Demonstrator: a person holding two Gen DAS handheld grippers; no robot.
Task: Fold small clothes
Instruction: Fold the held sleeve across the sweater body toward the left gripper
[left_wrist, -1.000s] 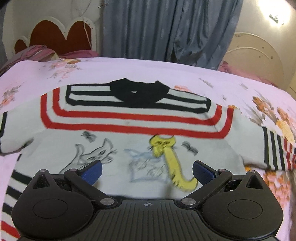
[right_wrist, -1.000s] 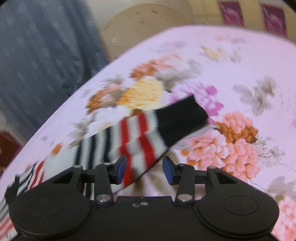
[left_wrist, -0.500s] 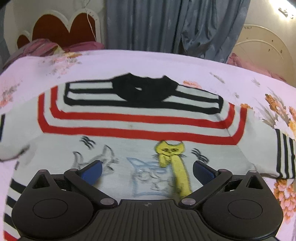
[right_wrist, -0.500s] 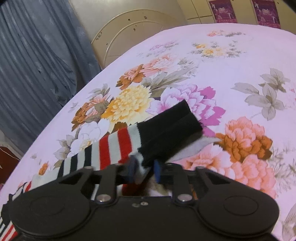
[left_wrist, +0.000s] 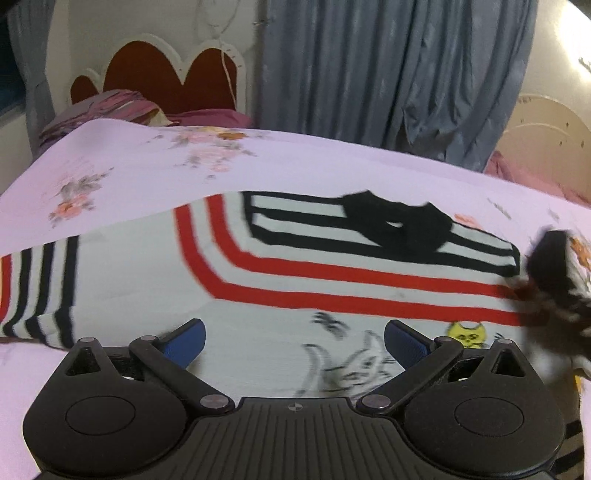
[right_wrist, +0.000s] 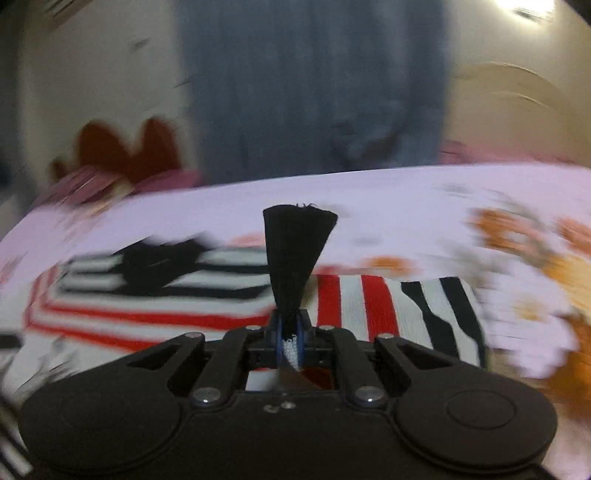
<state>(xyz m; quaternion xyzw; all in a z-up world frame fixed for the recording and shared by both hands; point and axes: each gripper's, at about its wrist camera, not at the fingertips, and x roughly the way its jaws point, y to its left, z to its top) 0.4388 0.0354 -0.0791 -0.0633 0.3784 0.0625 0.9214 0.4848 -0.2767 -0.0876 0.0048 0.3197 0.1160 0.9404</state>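
One knitted striped sweater (left_wrist: 295, 288), black ribbed cuff (right_wrist: 295, 251) pinched flat.

A sweater (left_wrist: 295, 295) is lying spread flat on the bed (left_wrist: 147, 166), its collar (left_wrist: 399, 225) pointing to the far side. One sleeve (left_wrist: 40, 291) is stretching out to the left. The other sleeve's cuff (right_wrist: 295, 254) is sitting raised between the fingers of the right gripper (right_wrist: 290, 328), above the sweater's right shoulder. The left gripper (left_wrist: 291, 338) is hovering over the sweater's near part. A headboard (left_wrist: 162, 81) is standing beyond the bed at far left, with a curtain (left_wrist: 388, 74) hanging to its right.
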